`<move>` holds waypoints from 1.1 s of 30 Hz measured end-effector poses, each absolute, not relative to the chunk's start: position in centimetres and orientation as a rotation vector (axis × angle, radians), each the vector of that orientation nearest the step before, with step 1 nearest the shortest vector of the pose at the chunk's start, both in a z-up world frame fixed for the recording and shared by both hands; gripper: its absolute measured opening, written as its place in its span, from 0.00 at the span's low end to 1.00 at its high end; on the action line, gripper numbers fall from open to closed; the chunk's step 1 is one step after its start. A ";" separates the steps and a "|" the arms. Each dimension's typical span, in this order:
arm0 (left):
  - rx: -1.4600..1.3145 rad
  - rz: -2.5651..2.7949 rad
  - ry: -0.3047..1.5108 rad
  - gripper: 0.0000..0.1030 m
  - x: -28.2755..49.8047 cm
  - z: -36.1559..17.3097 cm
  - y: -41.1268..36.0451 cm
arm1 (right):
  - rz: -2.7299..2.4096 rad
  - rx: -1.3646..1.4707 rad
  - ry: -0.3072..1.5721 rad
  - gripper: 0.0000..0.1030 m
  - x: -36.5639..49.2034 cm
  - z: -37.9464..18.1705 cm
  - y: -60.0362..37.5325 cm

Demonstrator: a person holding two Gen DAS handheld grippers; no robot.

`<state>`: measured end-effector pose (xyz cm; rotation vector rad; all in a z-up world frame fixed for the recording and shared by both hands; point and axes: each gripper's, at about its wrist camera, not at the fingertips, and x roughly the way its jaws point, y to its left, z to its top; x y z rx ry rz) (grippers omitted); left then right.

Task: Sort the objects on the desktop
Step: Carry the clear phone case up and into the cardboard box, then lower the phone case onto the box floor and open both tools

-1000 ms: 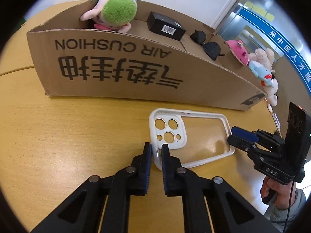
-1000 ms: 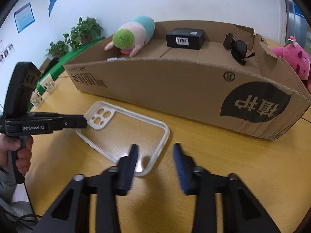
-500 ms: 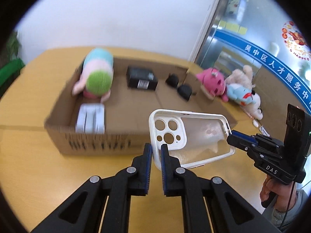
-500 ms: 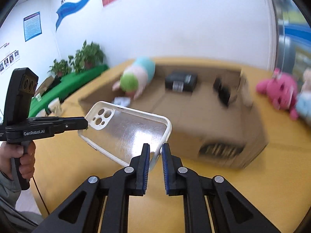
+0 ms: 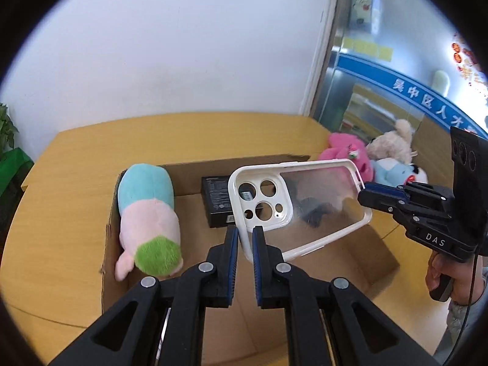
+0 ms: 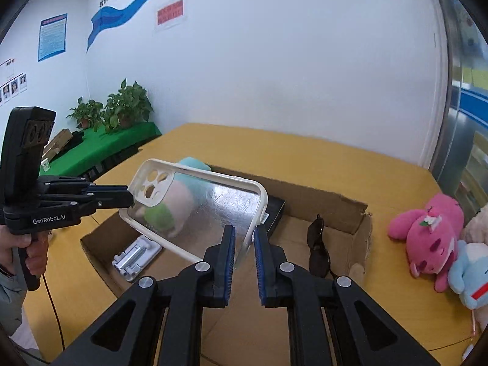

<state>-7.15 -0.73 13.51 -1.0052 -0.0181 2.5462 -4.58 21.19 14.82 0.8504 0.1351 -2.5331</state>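
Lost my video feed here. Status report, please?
Left gripper and right gripper both shut on phone case. Case held above cardboard box. Nothing in the way.

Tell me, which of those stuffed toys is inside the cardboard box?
The striped plush, blue, pink and green, lies in the box. The pink toy and its neighbours sit outside on the table.

Phone case (image 5: 323, 201) — glossy, probably plastic.
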 end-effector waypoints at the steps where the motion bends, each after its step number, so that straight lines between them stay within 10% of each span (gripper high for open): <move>1: -1.038 2.538 -0.029 0.08 -8.2 13.0 -0.8 | -2.512 0.891 0.123 0.12 -5.9 14.0 21.2; 17: -1.649 2.326 -0.009 0.08 -16.9 0.8 0.8 | -2.189 1.579 -0.030 0.15 -17.4 -1.0 19.7; 23: -1.619 2.351 -0.037 0.09 -16.2 1.2 0.5 | -2.255 1.533 -0.075 0.47 -16.5 -0.5 20.1; 26: -1.498 2.441 -0.036 0.25 -14.4 3.6 -0.3 | -2.408 1.387 -0.044 0.57 -14.0 2.8 20.7; 30: -1.122 2.652 0.003 0.51 -8.4 9.1 -1.3 | -2.628 1.107 0.057 1.00 -7.9 7.5 20.4; 33: -0.857 2.810 0.012 0.79 -3.9 11.8 -1.6 | -2.762 0.918 0.116 1.00 -3.1 9.2 19.4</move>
